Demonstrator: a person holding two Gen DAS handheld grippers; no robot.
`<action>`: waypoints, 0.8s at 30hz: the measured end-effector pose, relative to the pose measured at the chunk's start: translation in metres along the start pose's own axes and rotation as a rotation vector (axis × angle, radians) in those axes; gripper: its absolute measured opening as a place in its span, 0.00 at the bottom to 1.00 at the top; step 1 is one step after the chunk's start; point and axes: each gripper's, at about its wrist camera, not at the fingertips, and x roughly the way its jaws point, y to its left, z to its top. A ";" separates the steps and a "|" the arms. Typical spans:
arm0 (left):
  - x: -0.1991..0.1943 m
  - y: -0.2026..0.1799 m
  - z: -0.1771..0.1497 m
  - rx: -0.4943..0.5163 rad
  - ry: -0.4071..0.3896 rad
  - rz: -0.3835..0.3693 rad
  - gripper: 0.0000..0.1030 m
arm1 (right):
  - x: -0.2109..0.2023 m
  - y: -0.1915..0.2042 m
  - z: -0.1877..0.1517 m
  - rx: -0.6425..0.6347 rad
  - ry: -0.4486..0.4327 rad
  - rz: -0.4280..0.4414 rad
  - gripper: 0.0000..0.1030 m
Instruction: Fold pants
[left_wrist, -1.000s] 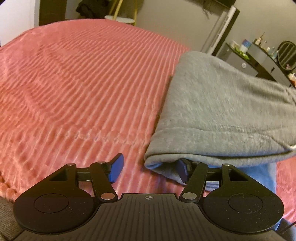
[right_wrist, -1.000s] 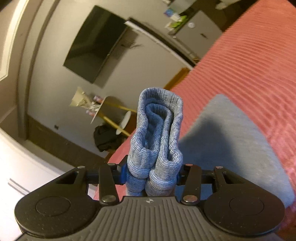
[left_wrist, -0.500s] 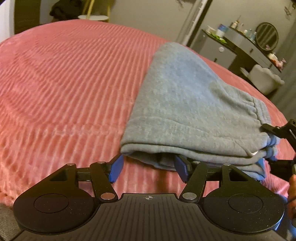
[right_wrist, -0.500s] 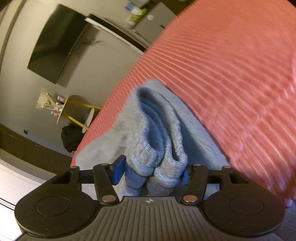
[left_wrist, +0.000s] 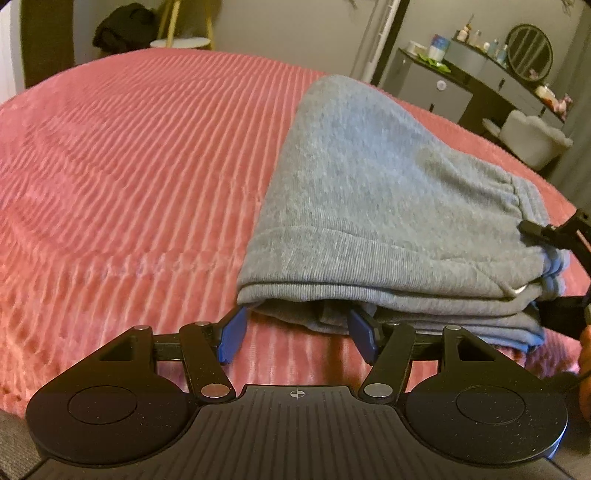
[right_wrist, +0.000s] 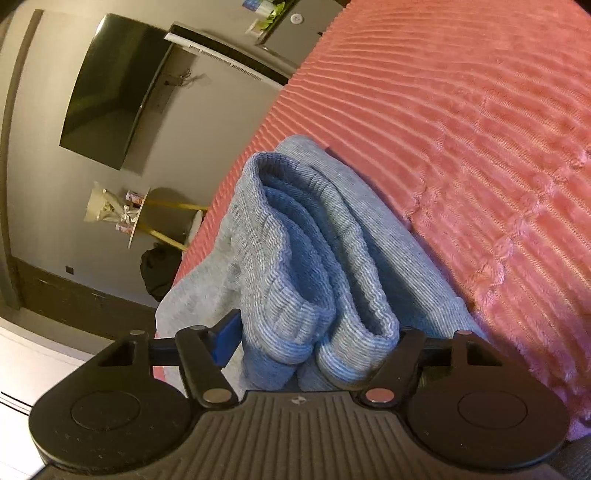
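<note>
Grey sweatpants (left_wrist: 373, 192) lie folded in layers on the pink ribbed bedspread (left_wrist: 129, 166). My left gripper (left_wrist: 297, 334) is open at the near edge of the stack, its right blue pad (left_wrist: 364, 332) tucked under the lower layers, its left pad beside the corner. In the right wrist view my right gripper (right_wrist: 314, 343) is shut on the ribbed waistband (right_wrist: 295, 258) of the pants, bunched in folds between the fingers. The right gripper also shows at the right edge of the left wrist view (left_wrist: 565, 240).
A grey dresser (left_wrist: 461, 81) with bottles and a round mirror stands beyond the bed at the right, with a white chair (left_wrist: 532, 136) near it. A small gold-legged table (right_wrist: 147, 221) and a wall television (right_wrist: 110, 92) are at the far side.
The left gripper has slid right along the bed to the edge of the stack. The right gripper has lowered the waistband onto the folded pants and still grips it.
</note>
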 end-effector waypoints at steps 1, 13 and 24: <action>0.000 -0.001 0.000 0.006 -0.001 0.005 0.64 | 0.000 0.000 0.000 0.002 -0.001 0.000 0.67; 0.002 0.001 0.001 -0.010 -0.002 -0.003 0.65 | -0.006 0.002 -0.011 -0.047 -0.020 -0.020 0.67; -0.017 0.038 0.005 -0.238 -0.071 -0.163 0.66 | -0.009 0.004 -0.016 -0.046 -0.026 -0.032 0.63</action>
